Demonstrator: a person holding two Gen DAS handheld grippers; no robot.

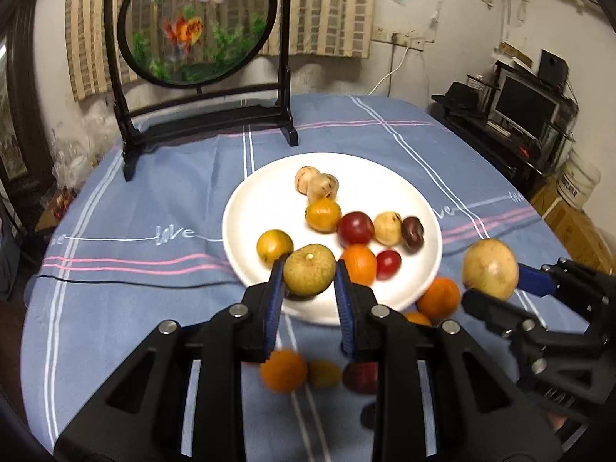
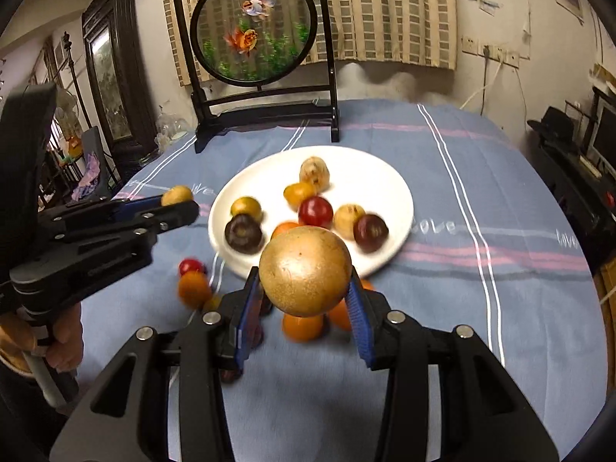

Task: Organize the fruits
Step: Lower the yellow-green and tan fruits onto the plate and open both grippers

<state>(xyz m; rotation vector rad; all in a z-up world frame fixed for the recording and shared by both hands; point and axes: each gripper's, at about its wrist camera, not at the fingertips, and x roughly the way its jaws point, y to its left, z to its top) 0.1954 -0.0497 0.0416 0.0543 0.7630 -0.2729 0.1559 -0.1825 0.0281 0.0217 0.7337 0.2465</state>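
Between ridged blue gripper [image 2: 304, 294] pads: round, speckled fruit [image 2: 306, 269].

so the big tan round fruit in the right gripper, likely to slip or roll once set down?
The tan fruit looks near-spherical, so it probably rolls on the white plate. The right gripper pinches only its lower sides, so slip seems possible. The skin looks matte, likely giving fair friction.

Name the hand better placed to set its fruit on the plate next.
Left, probably. The left gripper holds its greenish fruit right over the white plate's near rim. The right gripper holds its brown fruit short of the plate, above the cloth.
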